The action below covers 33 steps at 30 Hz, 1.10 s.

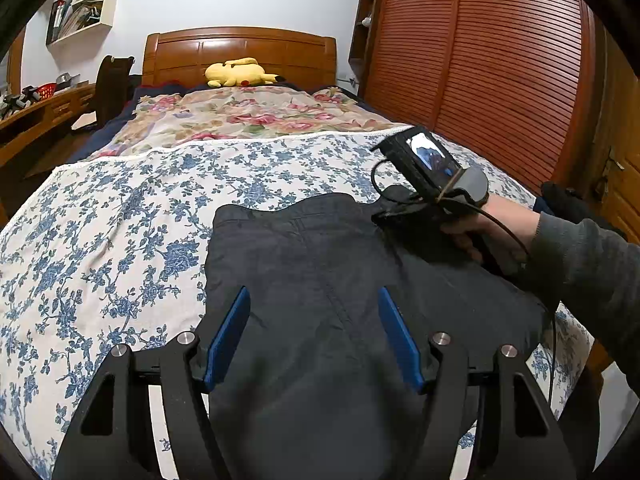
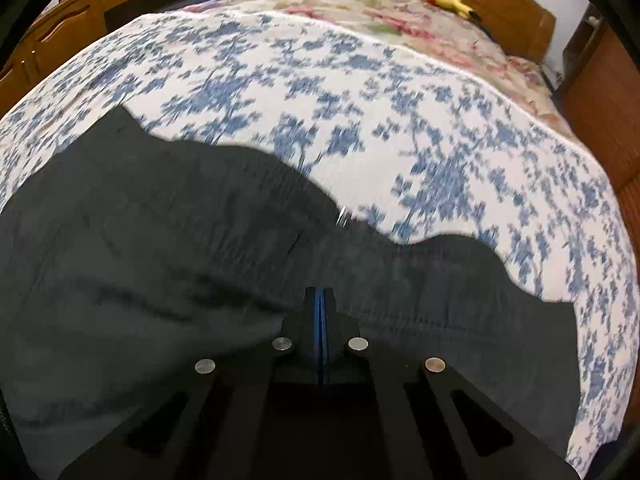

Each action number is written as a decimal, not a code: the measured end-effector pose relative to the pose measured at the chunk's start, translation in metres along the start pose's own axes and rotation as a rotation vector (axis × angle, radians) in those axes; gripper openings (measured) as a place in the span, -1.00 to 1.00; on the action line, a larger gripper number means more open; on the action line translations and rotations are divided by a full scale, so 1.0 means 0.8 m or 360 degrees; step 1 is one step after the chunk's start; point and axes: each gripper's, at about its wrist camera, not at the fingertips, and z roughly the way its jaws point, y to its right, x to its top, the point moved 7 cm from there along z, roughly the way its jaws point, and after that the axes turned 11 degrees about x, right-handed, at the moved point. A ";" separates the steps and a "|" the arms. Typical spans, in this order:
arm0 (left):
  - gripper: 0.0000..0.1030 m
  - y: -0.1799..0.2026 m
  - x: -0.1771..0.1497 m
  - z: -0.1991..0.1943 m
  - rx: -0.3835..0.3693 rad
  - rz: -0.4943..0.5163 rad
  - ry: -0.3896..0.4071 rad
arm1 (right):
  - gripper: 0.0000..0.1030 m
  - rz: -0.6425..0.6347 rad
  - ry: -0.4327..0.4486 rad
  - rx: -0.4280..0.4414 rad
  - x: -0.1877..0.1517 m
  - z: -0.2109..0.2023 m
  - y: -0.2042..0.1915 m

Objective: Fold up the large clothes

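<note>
A large dark navy garment [image 1: 320, 264] lies spread on the blue-flowered bedspread [image 1: 120, 220], its far edge wavy. My left gripper [image 1: 314, 300] is open, blue pads apart, hovering over the garment's near middle with nothing between them. My right gripper [image 1: 384, 216] rests at the garment's far right edge, held by a hand in a grey sleeve. In the right wrist view the right gripper [image 2: 319, 292] has its pads pressed together over the dark garment [image 2: 160, 260]; whether cloth is pinched between them cannot be told. That view is motion-blurred.
A yellow plush toy [image 1: 240, 73] lies by the wooden headboard [image 1: 240, 50]. A pink floral cover [image 1: 248, 114] lies beyond the blue one. A slatted wooden wardrobe [image 1: 500, 60] stands right, a wooden desk [image 1: 36, 120] and chair left.
</note>
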 end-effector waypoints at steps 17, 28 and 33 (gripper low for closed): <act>0.31 0.050 0.002 -0.022 -0.0083 0.0070 0.0039 | 0.09 0.0217 0.0338 -0.0030 -0.193 -0.202 0.018; 0.31 0.104 -0.026 -0.036 -0.0140 0.0162 -0.0002 | 0.09 0.0398 0.0204 -0.0063 -0.323 -0.190 0.061; 0.31 0.104 -0.057 -0.035 -0.0113 0.0135 -0.0096 | 0.09 0.0456 0.0276 -0.0058 -0.323 -0.197 0.060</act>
